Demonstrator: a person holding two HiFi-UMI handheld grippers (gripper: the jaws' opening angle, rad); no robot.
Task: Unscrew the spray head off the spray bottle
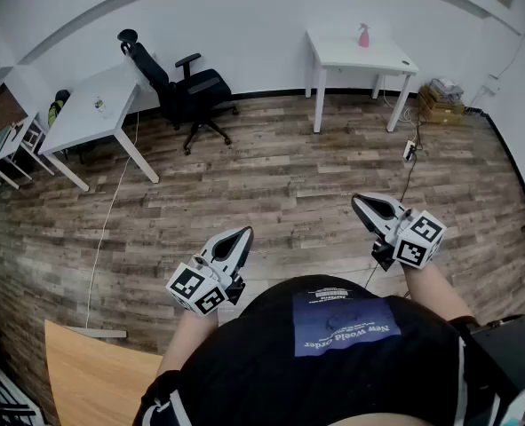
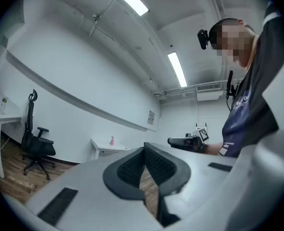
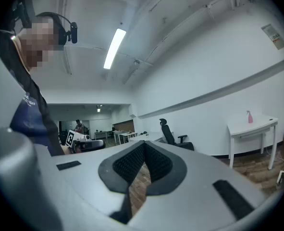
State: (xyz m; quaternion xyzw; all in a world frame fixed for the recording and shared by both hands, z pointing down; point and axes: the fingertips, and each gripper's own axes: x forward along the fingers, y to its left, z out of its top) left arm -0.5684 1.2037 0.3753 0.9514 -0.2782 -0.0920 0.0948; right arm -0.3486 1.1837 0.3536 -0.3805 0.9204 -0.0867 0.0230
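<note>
A small pink spray bottle (image 1: 363,35) stands on a white table (image 1: 333,54) at the far wall, far from both grippers. It shows tiny in the left gripper view (image 2: 112,140) and in the right gripper view (image 3: 249,117). My left gripper (image 1: 243,235) is held near my waist at lower left, shut and empty. My right gripper (image 1: 358,202) is held at lower right, also shut with nothing between its jaws. Both point out over the wooden floor.
A black office chair (image 1: 184,89) stands between the spray bottle's table and a second white table (image 1: 98,105) at left. A power strip (image 1: 410,150) and cable lie on the floor near the far table. Cardboard boxes (image 1: 441,100) sit by the right wall.
</note>
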